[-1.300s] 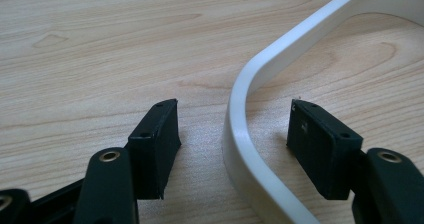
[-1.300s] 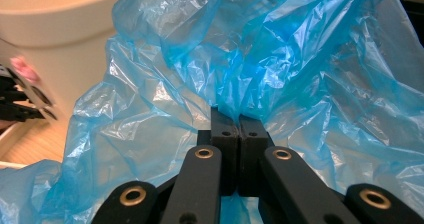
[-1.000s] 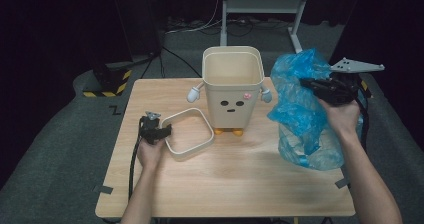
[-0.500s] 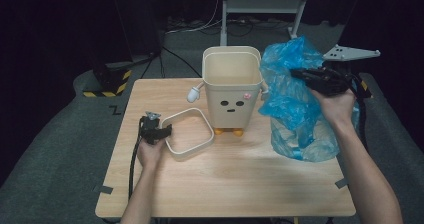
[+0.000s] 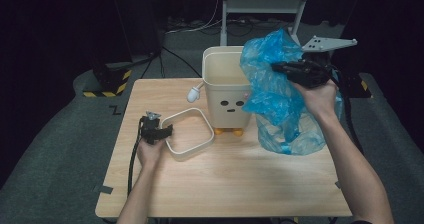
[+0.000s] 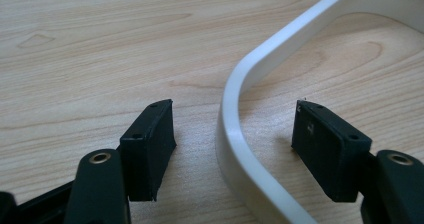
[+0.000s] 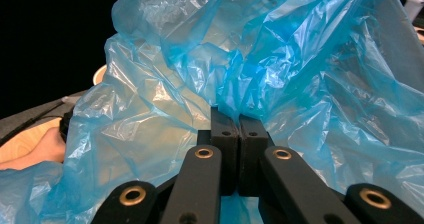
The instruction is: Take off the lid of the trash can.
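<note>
- Blue bag (image 5: 280,99) is hanging beside the cream bin (image 5: 226,86), bunched up at the top and draping down past the bin's rim, its lower end reaching the table (image 5: 240,184).
- Right gripper (image 5: 280,68) is pinching a fold of the bag with its jaws pressed tight together on the thin plastic.
- Left gripper (image 5: 167,130) is sitting low at the loose cream ring (image 5: 189,134); its jaws have just been opening, and the ring's band is standing between them with a gap on each side.
- Risk, I'd say: the plastic is slippery and only a small fold is being held, so a snag on the bin's rim could tear it free.
- Right gripper view is showing the pinch (image 7: 239,126) up close, which the high view is blurring.
</note>
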### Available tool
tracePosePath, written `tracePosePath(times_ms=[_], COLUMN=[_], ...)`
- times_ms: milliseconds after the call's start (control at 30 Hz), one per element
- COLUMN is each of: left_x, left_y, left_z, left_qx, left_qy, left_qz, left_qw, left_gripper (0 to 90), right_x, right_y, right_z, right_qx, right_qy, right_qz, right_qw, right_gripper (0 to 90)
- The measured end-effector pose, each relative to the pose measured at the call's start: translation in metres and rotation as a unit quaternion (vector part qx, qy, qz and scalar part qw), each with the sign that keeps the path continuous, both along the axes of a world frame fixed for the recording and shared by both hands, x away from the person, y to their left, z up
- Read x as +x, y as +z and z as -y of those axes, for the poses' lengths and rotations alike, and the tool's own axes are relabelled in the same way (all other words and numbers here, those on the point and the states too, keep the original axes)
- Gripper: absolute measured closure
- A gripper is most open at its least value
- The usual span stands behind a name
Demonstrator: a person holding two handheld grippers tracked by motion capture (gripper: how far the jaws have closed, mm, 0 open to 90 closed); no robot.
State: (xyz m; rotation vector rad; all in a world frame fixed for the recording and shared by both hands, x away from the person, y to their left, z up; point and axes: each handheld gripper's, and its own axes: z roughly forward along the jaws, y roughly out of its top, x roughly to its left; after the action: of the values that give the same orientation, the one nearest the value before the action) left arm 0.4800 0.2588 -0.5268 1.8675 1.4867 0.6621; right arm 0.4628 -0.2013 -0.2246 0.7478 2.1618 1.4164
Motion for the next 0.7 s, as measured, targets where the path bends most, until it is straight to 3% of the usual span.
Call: tracePosePath(times_ms=[233, 400, 500, 700], left_x=[0.001, -0.005, -0.006, -0.004], left_y=[0.002, 0.022, 0.029, 0.058], left_z=[-0.005, -0.008, -0.009, -0.003], left_qx=[-0.015, -0.033, -0.042, -0.055], left_qy=[0.005, 0.002, -0.003, -0.044], left_qz=[0.0, 0.025, 0.029, 0.033], left_qw=[0.9999, 0.9991, 0.9987, 0.9969], left_gripper=[34.8, 34.9, 34.7, 34.5], right_x=[0.011, 0.02, 0.023, 0.031], right_y=[0.0, -0.003, -0.004, -0.011], right_z=[-0.019, -0.032, -0.038, -0.054], right_qx=[0.003, -0.004, -0.003, -0.011], right_qy=[0.012, 0.019, 0.022, 0.032], right_qz=[-0.007, -0.014, -0.017, -0.024], right_qw=[0.9999, 0.9997, 0.9996, 0.9992], right_gripper=[88.7, 88.7, 88.7, 88.6])
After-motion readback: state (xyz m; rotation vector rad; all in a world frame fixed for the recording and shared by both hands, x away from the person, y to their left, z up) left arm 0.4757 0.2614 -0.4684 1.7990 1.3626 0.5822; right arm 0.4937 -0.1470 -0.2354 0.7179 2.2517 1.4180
